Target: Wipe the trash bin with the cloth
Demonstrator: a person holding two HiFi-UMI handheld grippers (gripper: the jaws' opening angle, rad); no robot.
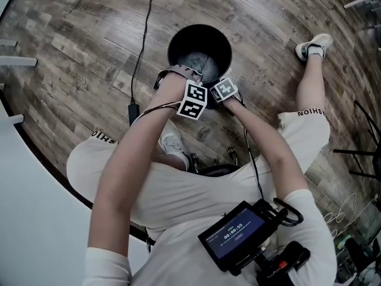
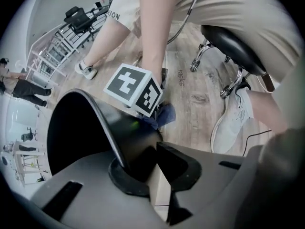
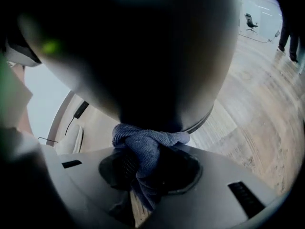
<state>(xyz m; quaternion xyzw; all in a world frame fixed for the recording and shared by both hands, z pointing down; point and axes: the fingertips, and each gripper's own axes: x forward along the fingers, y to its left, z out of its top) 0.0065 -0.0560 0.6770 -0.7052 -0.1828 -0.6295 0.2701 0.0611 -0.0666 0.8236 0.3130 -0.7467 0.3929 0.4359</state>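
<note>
- The trash bin [image 1: 200,26] stands upright on the wood-plank floor [image 1: 89,40] just in front of your knees, mouth open to the head camera. It is black, and round at the rim.
- Your left gripper [image 2: 151,166] points straight down at the near edge of the bin. Its jaws are drawn in on the bin's rim: the thin black wall runs up between them, one pad inside and one outside, so you have the bin pinched by its lip.
- Your right gripper [image 3: 143,168] sits just beside the left one, on the outer side of the bin. Its jaws are closed on the cloth [image 3: 148,147] — a blue, nubbly cloth bunched into a knot at the fingertips.
- That knot of cloth touches the bin's outer wall, which fills the upper part of the right gripper view as a dark curved surface.
- From the left gripper view the right gripper's marker cube [image 2: 136,88] shows above the bin's edge, with a corner of the blue cloth below it.
- You sit on a black stool [image 2: 231,44]; one white shoe [image 2: 233,123] rests on the floor below it.
- A black cable [image 1: 143,46] trails across the floor left of the bin — apart from it.
</note>
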